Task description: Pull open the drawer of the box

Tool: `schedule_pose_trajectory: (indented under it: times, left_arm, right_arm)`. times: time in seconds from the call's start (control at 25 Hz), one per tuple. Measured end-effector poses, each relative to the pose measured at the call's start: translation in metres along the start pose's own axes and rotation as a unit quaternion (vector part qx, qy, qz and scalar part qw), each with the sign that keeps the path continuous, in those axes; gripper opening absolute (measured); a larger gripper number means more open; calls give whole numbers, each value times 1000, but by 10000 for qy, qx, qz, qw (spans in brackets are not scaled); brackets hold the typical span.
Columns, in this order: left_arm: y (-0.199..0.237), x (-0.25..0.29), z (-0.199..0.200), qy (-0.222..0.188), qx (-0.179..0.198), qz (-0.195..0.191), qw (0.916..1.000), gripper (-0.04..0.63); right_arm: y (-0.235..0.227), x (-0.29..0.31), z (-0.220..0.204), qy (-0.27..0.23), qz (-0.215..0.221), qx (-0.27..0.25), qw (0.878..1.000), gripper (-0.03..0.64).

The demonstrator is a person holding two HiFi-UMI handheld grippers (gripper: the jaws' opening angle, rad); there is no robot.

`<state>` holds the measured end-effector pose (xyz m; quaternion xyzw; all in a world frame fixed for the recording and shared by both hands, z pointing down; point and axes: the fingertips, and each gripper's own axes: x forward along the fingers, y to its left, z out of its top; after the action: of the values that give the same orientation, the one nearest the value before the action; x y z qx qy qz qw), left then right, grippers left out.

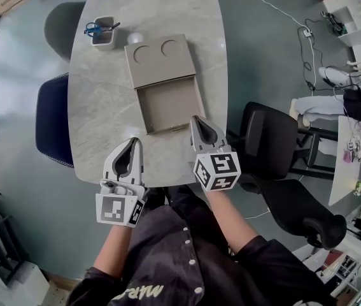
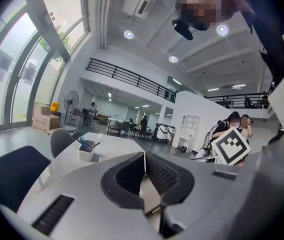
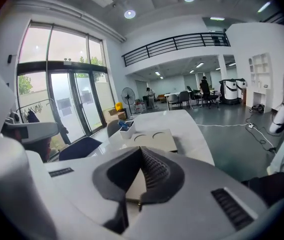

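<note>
The flat beige box (image 1: 161,59) with two round dents in its lid lies on the marble table (image 1: 104,107). Its drawer (image 1: 167,104) stands pulled out toward me, shallow and with nothing inside. My right gripper (image 1: 197,120) sits at the drawer's front right corner, shut, with nothing seen between its fingers. In the right gripper view the jaws (image 3: 142,149) meet in front of the box (image 3: 154,139). My left gripper (image 1: 135,142) hovers over the table's near edge, just left of the drawer front, also shut (image 2: 145,155).
A white cup (image 1: 104,32) with blue scissors and a small white round object (image 1: 135,38) stand behind the box. A dark blue chair (image 1: 51,118) and a grey chair (image 1: 62,24) are at the table's left, a black office chair (image 1: 269,139) at its right.
</note>
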<state>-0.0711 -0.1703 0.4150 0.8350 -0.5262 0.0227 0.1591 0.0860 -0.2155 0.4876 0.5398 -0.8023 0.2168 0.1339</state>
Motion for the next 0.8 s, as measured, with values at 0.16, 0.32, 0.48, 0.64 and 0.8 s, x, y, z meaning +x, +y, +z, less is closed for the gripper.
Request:
schedule_pose_trajectory:
  times: [0.16, 0.32, 0.48, 0.64, 0.8]
  left_arm:
    - [-5, -1, 28, -193, 58, -49, 9998, 18]
    - [-20, -5, 58, -332, 181, -248, 9990, 18]
    - [-30, -11, 78, -522, 247, -327, 9978, 18]
    - [-27, -18, 94, -676, 319, -252, 9969, 18]
    - [-17, -23, 108, -816, 367, -122, 9959, 18]
  right_arm:
    - [3, -17, 41, -373, 55, -121, 9992, -3]
    - [7, -35, 74, -629, 52, -65, 9980, -3]
    - [11, -53, 98, -942, 52, -84, 9955, -3]
    - [12, -68, 119, -1251, 8, -186, 9920, -3]
    - [7, -79, 132, -1461, -73, -281, 9888, -3]
